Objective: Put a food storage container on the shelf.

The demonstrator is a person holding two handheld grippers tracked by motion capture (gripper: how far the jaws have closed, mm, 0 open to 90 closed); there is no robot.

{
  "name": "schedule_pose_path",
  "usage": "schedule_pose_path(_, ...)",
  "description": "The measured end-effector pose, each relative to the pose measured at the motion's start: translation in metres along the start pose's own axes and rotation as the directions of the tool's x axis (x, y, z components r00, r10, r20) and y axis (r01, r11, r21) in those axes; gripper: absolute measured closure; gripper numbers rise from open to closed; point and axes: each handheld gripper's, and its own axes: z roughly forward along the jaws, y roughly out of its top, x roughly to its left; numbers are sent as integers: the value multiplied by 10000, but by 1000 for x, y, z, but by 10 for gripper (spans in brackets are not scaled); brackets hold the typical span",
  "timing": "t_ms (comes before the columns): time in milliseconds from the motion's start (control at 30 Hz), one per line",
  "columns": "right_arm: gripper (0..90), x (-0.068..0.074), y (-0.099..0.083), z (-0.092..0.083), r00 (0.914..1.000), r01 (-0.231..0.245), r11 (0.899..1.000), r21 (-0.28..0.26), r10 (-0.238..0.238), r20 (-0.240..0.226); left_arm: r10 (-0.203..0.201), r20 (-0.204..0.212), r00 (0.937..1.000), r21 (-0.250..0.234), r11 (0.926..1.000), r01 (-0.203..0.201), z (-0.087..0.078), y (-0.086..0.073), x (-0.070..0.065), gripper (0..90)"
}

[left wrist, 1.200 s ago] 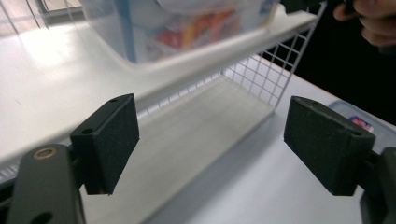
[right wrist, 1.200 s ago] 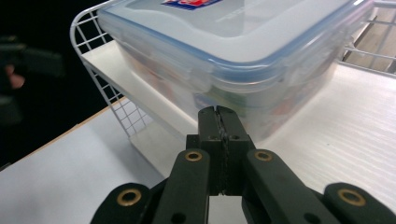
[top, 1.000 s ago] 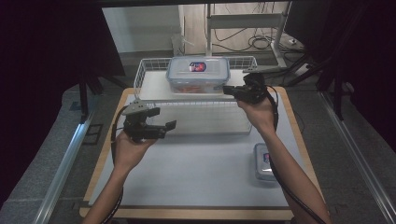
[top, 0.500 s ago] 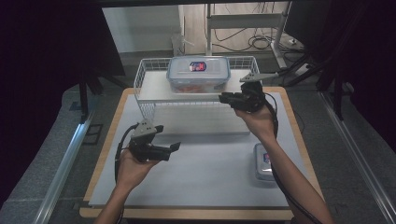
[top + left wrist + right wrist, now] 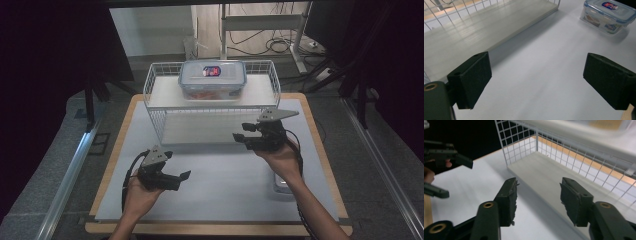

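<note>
1. High view, nearest the person: the left gripper (image 5: pixel 182 180) is held low over the white mat (image 5: pixel 225 200) at the front left of the table, pointing right. Its jaws have just been opening and now stand wide apart, with nothing between them.
2. Left gripper view: between the spread jaws lies bare mat. Beyond them, well apart, a small clear lidded food box (image 5: pixel 609 15) sits on the mat.
3. High view again: that small box (image 5: pixel 281 186) lies at the front right of the mat, partly hidden by the person's right forearm.
4. Farther in, the right gripper (image 5: pixel 240 131) hovers just in front of the white wire rack (image 5: pixel 155 115), pointing left. Its jaws have just been opening too; they stand partly apart and hold nothing.
5. Right gripper view: the empty jaws look along the rack's bare lower shelf (image 5: pixel 549 175).
6. Farthest back, a larger clear lidded box (image 5: pixel 212 80) rests on the rack's top shelf, touched by neither gripper.
7. Judged step: the large box looks already placed, both tools are released, and the small box seems to be next.
8. The next move likely calls for bringing one gripper level with the small box, jaws either side of its walls, then closing firmly before lifting.
</note>
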Motion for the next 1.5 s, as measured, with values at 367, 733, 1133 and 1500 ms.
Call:
schedule_pose_path(367,326,5,-34,-17,9997,-1,10000,67,-1,263,89,-224,9997,-353,9993,-97,2,-22,-9,72)
schedule_pose_path(733,259,9,-70,-21,9973,-418,9980,468,389,619,-2,-722,9974,93,10000,9,-4,-52,-15,59)
schedule_pose_path(1133,176,25,-106,-19,9946,-334,9892,1426,189,1018,95,-1315,9913,188,9998,-71,-10,-63,-13,40)
schedule_pose_path(1500,108,27,-115,-17,9935,-491,9831,1764,299,1101,218,-1326,9909,282,9994,-183,-7,-62,-15,40)
